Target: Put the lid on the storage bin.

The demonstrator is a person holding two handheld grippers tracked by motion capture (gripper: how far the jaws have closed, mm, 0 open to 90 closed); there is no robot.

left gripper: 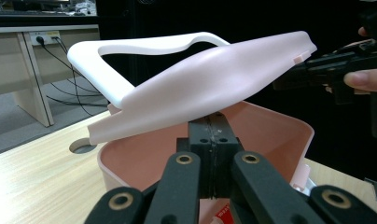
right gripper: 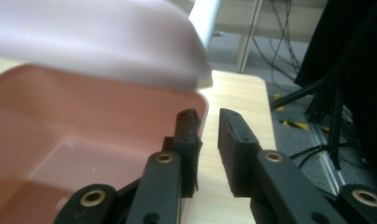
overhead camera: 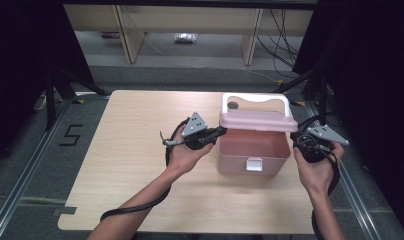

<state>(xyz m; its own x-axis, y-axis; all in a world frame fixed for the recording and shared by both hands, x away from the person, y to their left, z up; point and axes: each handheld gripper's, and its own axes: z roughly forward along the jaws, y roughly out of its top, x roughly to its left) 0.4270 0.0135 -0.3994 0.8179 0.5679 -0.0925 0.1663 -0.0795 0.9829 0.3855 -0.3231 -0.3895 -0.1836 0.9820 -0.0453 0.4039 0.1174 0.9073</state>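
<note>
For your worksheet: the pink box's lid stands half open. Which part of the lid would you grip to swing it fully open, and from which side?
Probably the lid's free front edge, approached from the person's side of the table. That thin lip hangs above the pink box, so one jaw fits under and one over. The white handle lies near the hinge side, giving less leverage.

Beyond the grippers, a light wooden table [overhead camera: 130, 165] bears a black "5" floor marking [overhead camera: 70, 135] off its left edge, with wooden desk legs [overhead camera: 127, 35] and trailing cables [overhead camera: 280, 45] further back.
</note>
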